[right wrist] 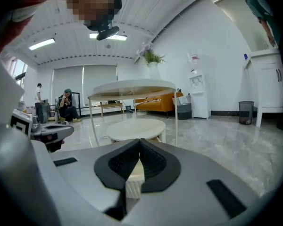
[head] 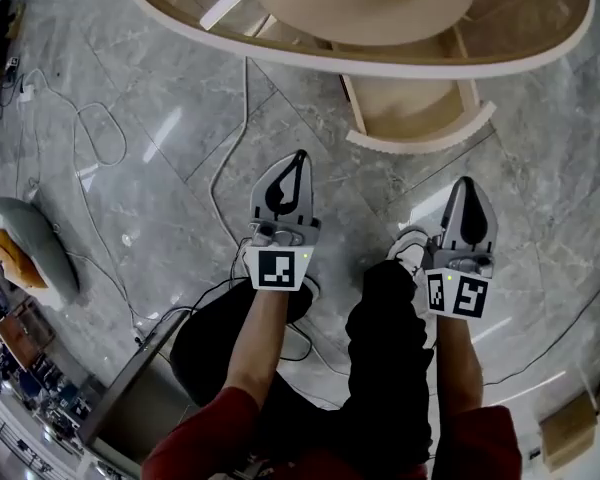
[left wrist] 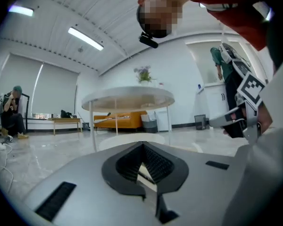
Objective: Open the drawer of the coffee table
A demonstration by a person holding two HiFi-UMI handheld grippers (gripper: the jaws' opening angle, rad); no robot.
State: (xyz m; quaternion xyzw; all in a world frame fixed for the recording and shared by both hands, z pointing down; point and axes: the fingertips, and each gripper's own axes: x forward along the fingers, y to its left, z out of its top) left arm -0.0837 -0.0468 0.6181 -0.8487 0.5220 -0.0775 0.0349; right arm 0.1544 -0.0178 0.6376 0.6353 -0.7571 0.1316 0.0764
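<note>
The coffee table [head: 380,63] fills the top of the head view: a big oval white rim over a round beige lower tier. Its drawer [head: 420,118] stands pulled out toward me, with a curved white front and an empty beige inside. My left gripper [head: 298,158] is held over the grey floor, short of the table and left of the drawer, jaws shut with nothing in them. My right gripper [head: 466,184] hangs just below the drawer's right end, also shut and empty. In the gripper views the table [left wrist: 127,98] [right wrist: 134,86] stands ahead of both shut grippers [left wrist: 142,147] [right wrist: 140,142].
Thin cables [head: 100,138] trail over the marble floor at the left, next to a grey cushion-like thing [head: 35,248]. My black-trousered legs [head: 390,368] are under the grippers. Farther back are an orange sofa [left wrist: 118,120], a seated person [left wrist: 12,112] and a bin [right wrist: 246,112].
</note>
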